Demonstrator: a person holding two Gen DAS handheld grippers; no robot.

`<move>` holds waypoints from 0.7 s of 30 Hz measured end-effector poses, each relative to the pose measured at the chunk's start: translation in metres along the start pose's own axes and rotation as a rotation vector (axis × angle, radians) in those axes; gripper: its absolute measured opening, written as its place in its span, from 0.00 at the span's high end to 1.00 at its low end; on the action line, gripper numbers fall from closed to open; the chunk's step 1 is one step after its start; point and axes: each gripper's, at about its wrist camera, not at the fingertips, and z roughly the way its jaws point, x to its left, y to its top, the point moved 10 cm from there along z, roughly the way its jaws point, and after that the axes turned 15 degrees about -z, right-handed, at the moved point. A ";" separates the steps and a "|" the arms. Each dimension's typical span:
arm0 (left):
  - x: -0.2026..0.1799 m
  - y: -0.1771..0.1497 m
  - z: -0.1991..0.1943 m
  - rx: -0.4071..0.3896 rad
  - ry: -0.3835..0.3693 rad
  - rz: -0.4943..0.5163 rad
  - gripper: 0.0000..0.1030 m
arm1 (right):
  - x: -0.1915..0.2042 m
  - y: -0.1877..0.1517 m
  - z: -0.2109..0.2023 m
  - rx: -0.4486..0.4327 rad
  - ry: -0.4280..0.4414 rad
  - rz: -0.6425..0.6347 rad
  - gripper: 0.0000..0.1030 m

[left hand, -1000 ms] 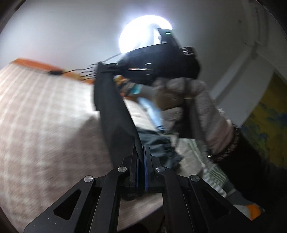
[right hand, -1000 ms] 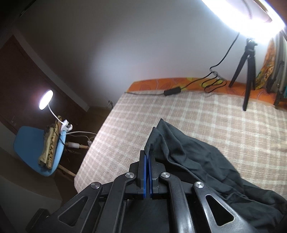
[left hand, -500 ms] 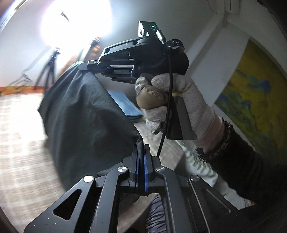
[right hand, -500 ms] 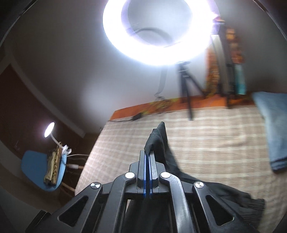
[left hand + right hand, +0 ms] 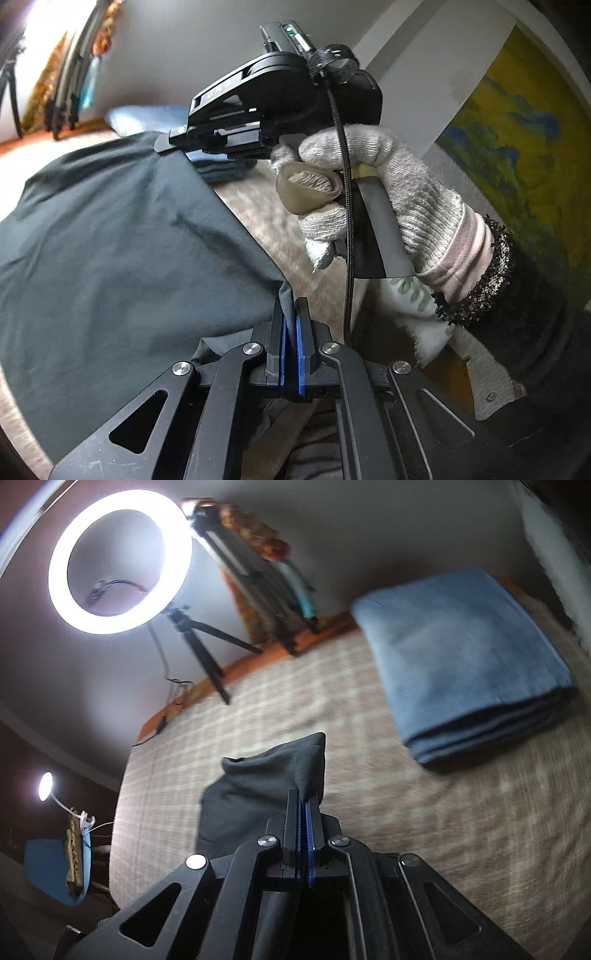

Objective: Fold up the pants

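Spanning both claws, pants (image 5: 122, 236) pinched: left claw (image 5: 290, 314), right claw (image 5: 304, 805).

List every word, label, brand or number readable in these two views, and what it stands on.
None can be read with confidence.
Right gripper: raised lettering on its black body, too distorted to read.
Dark pants, folded blue cloth, ring light: no text visible.
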 end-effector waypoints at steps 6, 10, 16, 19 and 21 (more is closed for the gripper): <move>-0.005 -0.007 0.029 0.036 0.051 0.012 0.98 | -0.033 -0.016 0.017 0.031 -0.018 0.028 1.00; -0.007 -0.004 0.042 0.038 0.068 -0.020 0.98 | -0.035 -0.014 0.028 0.035 -0.033 0.008 1.00; -0.022 -0.022 0.045 0.103 0.090 -0.031 0.86 | -0.034 -0.015 0.027 0.066 -0.092 -0.067 0.80; -0.035 -0.030 0.031 0.106 0.076 0.008 0.86 | -0.031 -0.014 0.011 0.046 -0.124 -0.106 0.70; -0.037 -0.033 0.021 0.104 0.067 0.019 0.86 | -0.025 -0.015 0.003 0.045 -0.136 -0.140 0.66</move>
